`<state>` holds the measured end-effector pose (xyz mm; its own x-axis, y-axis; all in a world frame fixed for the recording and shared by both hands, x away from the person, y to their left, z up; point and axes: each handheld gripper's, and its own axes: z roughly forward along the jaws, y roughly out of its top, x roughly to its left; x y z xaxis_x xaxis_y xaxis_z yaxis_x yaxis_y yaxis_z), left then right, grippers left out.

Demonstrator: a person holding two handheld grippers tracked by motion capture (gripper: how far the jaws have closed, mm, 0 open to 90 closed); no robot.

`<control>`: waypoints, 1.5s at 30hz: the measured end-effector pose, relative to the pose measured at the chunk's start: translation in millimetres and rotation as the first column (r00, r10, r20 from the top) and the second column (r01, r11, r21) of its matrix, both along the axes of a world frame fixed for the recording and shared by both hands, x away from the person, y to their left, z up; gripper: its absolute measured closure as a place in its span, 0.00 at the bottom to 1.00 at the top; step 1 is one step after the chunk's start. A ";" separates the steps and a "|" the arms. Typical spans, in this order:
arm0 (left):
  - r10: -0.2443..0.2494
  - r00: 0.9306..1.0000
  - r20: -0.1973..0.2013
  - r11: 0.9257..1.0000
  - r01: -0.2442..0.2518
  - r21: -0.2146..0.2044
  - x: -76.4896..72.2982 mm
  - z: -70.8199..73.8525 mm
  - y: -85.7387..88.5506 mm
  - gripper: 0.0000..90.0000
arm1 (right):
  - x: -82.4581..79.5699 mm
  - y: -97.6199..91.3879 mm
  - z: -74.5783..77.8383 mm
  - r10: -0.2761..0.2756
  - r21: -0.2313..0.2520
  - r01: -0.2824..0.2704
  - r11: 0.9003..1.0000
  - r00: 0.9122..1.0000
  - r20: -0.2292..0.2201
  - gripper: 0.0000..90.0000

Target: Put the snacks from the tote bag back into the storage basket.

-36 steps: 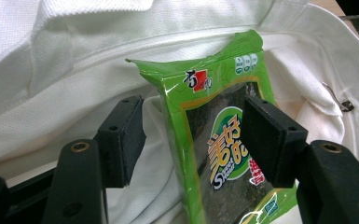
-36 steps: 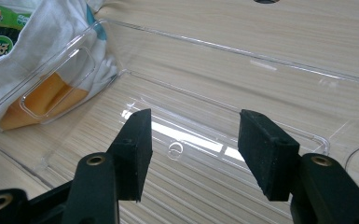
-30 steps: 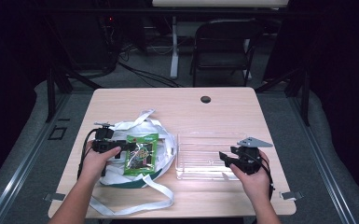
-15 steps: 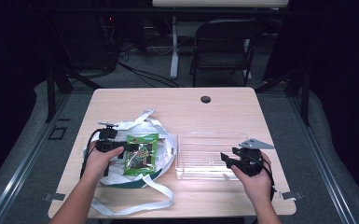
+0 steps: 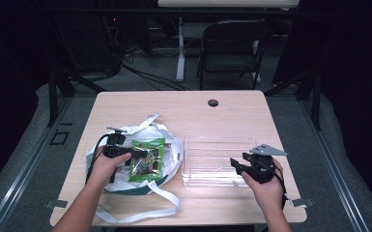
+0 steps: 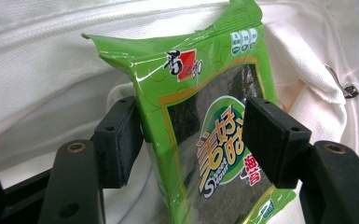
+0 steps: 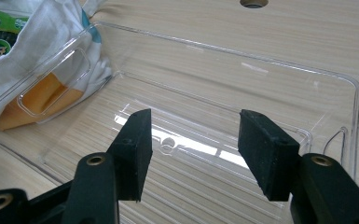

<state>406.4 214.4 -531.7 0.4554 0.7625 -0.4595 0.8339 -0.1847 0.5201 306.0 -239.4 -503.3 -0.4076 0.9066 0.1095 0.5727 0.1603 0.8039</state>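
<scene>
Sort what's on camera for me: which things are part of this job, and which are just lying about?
In the job:
- green seaweed snack packet, between the left gripper jaws
- white cloth bag under it
- clear plastic tray, at the open right gripper

Lying about:
- folding chair
- table's cable hole

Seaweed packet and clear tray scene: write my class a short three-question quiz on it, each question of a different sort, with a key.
1. True or false: the right claw has something between its jaws.
2. Multiple choice: the green seaweed packet sits between the jaws of the left claw above A) a white cloth bag, B) a metal bowl, C) a cardboard box.
3. Fill in: the right claw hovers at the near edge of the clear plastic ____.

Key: 1 false, its jaws are open with nothing between them. 2 A. 3 tray.
</scene>
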 end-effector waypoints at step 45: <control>-0.092 0.995 0.044 0.995 0.093 -0.034 -11.7 23.4 4.7 0.71 | 4.1 0.9 -2.2 -0.005 -0.003 0.005 1.000 1.000 -0.003 0.50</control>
<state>394.7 219.0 -508.3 0.5428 0.6996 -0.4647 0.7913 -0.2405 0.5622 310.1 -238.5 -505.5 -0.4029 0.9088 0.1085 0.5762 0.1597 0.8015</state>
